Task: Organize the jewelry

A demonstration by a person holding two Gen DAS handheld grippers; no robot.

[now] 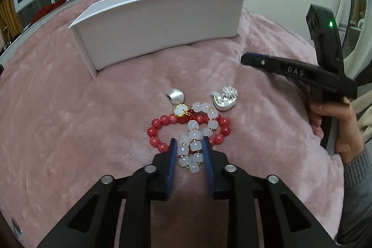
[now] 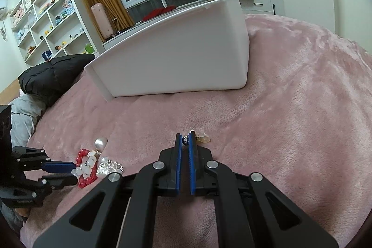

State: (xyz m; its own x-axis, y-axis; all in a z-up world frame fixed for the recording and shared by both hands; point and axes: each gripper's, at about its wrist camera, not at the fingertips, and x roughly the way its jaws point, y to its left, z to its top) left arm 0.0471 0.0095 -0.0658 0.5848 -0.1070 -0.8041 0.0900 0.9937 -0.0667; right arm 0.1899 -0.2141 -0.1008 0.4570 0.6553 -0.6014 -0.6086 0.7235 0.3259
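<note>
A white bead bracelet [image 1: 197,131] lies tangled over a red bead bracelet [image 1: 162,124] on the pink blanket. My left gripper [image 1: 190,143] has its blue pads on either side of the white bracelet's near loop, closed on it. A pearl earring with a gold-rimmed drop [image 1: 177,100] and a silver piece [image 1: 224,99] lie just beyond. My right gripper [image 2: 185,138] is shut on a small earring with a dark bead [image 2: 185,140] and a gold-set pale drop [image 2: 204,138]. The white box [image 1: 158,22] stands behind; it also shows in the right wrist view [image 2: 176,57].
The pink blanket [image 2: 290,97] covers the whole surface. A black jacket [image 2: 53,76] and grey cloth lie at the left edge. Shelves with toys, curtains and windows stand behind. The right gripper [image 1: 290,71] and the hand holding it show in the left wrist view.
</note>
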